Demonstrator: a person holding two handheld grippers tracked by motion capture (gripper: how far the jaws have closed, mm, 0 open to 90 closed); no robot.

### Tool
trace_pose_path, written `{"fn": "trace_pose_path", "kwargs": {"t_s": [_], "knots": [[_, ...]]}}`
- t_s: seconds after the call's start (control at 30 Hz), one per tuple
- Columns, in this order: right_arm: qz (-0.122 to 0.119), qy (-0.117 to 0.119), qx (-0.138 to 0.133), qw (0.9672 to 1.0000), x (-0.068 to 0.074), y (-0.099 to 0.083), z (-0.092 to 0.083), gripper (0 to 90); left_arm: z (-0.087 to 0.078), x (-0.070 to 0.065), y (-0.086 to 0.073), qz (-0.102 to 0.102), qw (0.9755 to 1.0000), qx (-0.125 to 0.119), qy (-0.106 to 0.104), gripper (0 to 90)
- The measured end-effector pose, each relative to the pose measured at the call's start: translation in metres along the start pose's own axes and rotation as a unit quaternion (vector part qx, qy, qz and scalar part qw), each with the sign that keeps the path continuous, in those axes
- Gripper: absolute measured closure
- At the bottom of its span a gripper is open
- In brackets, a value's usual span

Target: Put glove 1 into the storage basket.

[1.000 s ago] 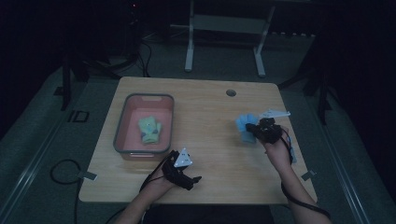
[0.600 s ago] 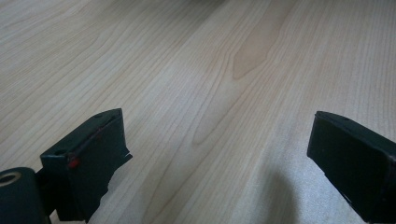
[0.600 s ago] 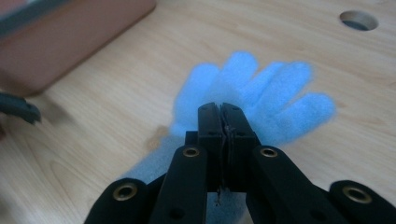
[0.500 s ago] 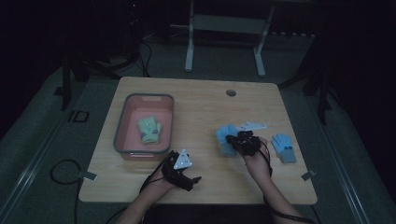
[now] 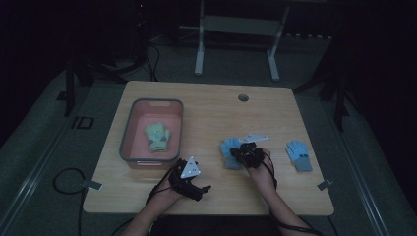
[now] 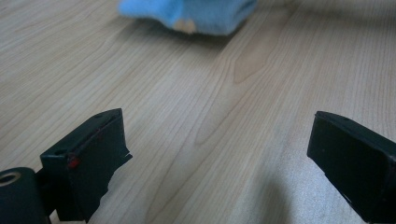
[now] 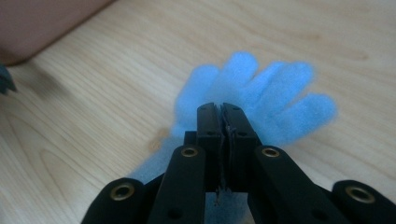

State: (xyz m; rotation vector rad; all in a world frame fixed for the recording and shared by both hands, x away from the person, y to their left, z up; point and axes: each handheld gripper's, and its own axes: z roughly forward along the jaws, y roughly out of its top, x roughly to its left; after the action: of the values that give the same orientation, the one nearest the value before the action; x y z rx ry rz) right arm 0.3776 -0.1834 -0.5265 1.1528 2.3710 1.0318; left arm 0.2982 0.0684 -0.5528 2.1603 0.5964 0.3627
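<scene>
A blue glove [image 5: 227, 149] lies spread, fingers flat, on the wooden table [image 5: 211, 113] just right of its middle. My right gripper [image 5: 237, 153] is shut on it. In the right gripper view the jaws [image 7: 222, 112] stand pressed together over the glove [image 7: 275, 93], pinching its fabric near the palm. A second blue glove [image 5: 298, 156] lies loose farther right. My left gripper [image 5: 200, 189] rests near the front edge, open and holding nothing. In its own view the left gripper [image 6: 217, 158] has its jaws wide over bare wood, with the blue glove [image 6: 187, 14] ahead.
A pink tray with a grey rim [image 5: 129, 142] stands at the left of the table and holds a pale green pair of gloves [image 5: 158, 136]. Its corner [image 7: 46, 23] is close to the left of the right gripper. A round hole [image 5: 243, 97] sits near the far edge.
My right gripper has carried the blue glove leftward and down from the right side toward the table's middle. The second blue glove stays behind on the right. The left gripper has kept still.
</scene>
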Motion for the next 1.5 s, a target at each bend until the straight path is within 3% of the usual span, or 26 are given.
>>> {"fn": "trace_pose_path", "kwargs": {"t_s": [0.13,0.23,0.27,0.33,0.37,0.43,0.6,0.73,0.8,0.93,1.03,1.07,1.17,1.2,1.3,1.33,1.5], "knots": [[0.001,-0.001,0.014,0.9999,-0.003,-0.005,0.009,84.6,-0.001,0.000,-0.001,0.004,1.0000,-0.002,0.001,4.7],[0.004,0.006,0.017,0.9998,-0.006,-0.010,0.015,78.8,-0.001,0.001,-0.001,0.002,1.0000,-0.001,0.001,4.7],[0.003,0.006,0.021,0.9998,-0.007,-0.009,0.015,71.9,-0.001,0.001,-0.001,0.002,1.0000,-0.001,0.001,4.7],[0.002,0.008,0.020,0.9998,-0.007,-0.009,0.014,69.8,-0.001,0.000,-0.002,0.002,1.0000,-0.001,0.000,4.7],[0.002,0.010,0.016,0.9998,-0.009,-0.008,0.010,63.8,-0.001,0.000,-0.002,0.003,1.0000,-0.001,0.000,4.7],[0.000,0.014,0.011,0.9999,-0.011,-0.007,0.003,60.8,0.000,0.000,-0.002,0.003,1.0000,0.001,0.000,4.7],[-0.007,0.021,-0.003,0.9997,-0.020,-0.007,-0.015,60.6,0.000,0.000,-0.002,0.002,1.0000,0.000,-0.002,4.7],[-0.016,0.015,-0.019,0.9996,-0.039,-0.008,-0.041,60.5,0.001,0.000,-0.002,0.005,1.0000,0.004,-0.003,4.7],[-0.020,0.013,-0.022,0.9995,-0.043,-0.009,-0.046,60.5,0.001,0.000,-0.002,0.006,1.0000,0.004,-0.002,4.7],[-0.035,-0.017,-0.019,0.9991,-0.063,-0.026,-0.066,61.4,0.000,-0.001,-0.002,0.003,1.0000,0.000,0.001,4.7],[-0.027,-0.020,-0.014,0.9993,-0.073,-0.034,-0.072,61.5,-0.001,0.000,-0.002,0.000,1.0000,-0.002,0.002,4.7],[-0.021,-0.030,-0.008,0.9993,-0.084,-0.041,-0.077,62.2,0.000,0.000,-0.002,0.000,1.0000,0.000,0.002,4.7],[-0.014,-0.041,-0.009,0.9990,-0.094,-0.047,-0.083,62.9,0.000,0.000,-0.002,0.001,1.0000,0.002,0.001,4.7],[-0.004,-0.053,-0.008,0.9986,-0.104,-0.052,-0.090,63.1,0.001,-0.001,-0.002,0.003,1.0000,0.004,0.001,4.7],[0.000,-0.061,-0.009,0.9981,-0.110,-0.054,-0.093,63.9,0.002,-0.001,-0.003,0.003,1.0000,0.005,0.000,4.7],[0.012,-0.071,-0.010,0.9973,-0.123,-0.059,-0.099,64.4,0.002,-0.001,-0.003,0.003,1.0000,0.005,0.000,4.7],[0.035,-0.091,-0.015,0.9951,-0.152,-0.069,-0.111,66.0,0.002,0.000,-0.003,0.002,1.0000,0.007,0.001,4.7]]}}
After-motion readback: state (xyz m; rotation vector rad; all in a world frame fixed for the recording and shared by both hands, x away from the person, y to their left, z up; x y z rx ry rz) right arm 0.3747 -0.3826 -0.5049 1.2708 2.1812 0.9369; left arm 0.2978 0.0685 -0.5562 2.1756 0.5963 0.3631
